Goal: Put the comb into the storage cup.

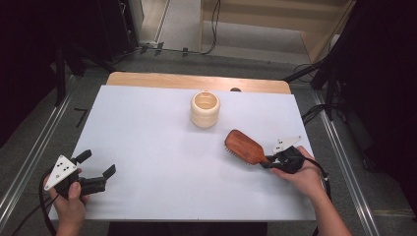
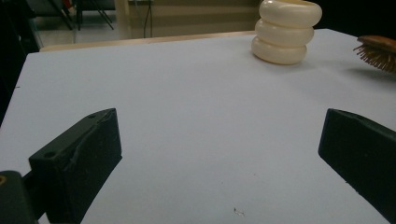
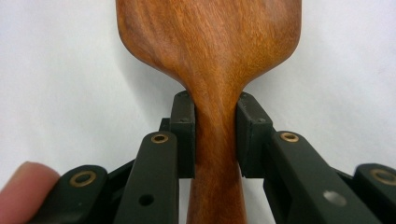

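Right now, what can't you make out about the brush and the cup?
- Hairbrush bristles: right gripper view, hidden under its wooden back.
- Brush handle end: high view, covered by the right gripper.
- Cream cup inside: left gripper view, rim cut off by the top edge.

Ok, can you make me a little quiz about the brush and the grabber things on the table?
1. True or false: the right gripper is clamped on the brown wooden paddle hairbrush.
2. What stands nearer the table's far edge: A) the cream ribbed ring-shaped holder, B) the hairbrush?
3. Fill in: the left gripper has its fingers ____.

Key: 1 true; 2 A; 3 open, holding nothing.
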{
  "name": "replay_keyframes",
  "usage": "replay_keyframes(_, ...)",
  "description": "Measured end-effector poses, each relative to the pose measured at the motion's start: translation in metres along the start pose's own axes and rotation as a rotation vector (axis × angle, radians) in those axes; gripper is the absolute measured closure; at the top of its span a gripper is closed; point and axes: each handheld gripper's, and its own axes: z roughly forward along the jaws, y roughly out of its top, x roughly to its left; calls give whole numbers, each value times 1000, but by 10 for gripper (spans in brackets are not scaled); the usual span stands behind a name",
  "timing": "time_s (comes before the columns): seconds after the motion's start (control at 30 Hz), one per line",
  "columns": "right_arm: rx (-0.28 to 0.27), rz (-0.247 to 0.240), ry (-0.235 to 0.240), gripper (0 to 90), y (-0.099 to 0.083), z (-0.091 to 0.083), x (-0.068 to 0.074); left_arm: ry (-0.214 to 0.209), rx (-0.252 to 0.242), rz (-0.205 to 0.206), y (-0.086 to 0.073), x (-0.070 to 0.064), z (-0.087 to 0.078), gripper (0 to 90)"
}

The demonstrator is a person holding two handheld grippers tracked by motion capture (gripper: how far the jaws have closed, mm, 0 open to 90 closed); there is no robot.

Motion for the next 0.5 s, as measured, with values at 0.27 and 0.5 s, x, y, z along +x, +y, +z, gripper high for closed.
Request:
replay_keyframes(0.27, -83, 18, -16, 701, 4, -10, 4, 0, 0, 1, 0, 0, 0, 0)
replay_keyframes(0.5, -135, 21, -27, 701, 11, -15, 11, 0, 0, 0, 0, 0, 0, 0)
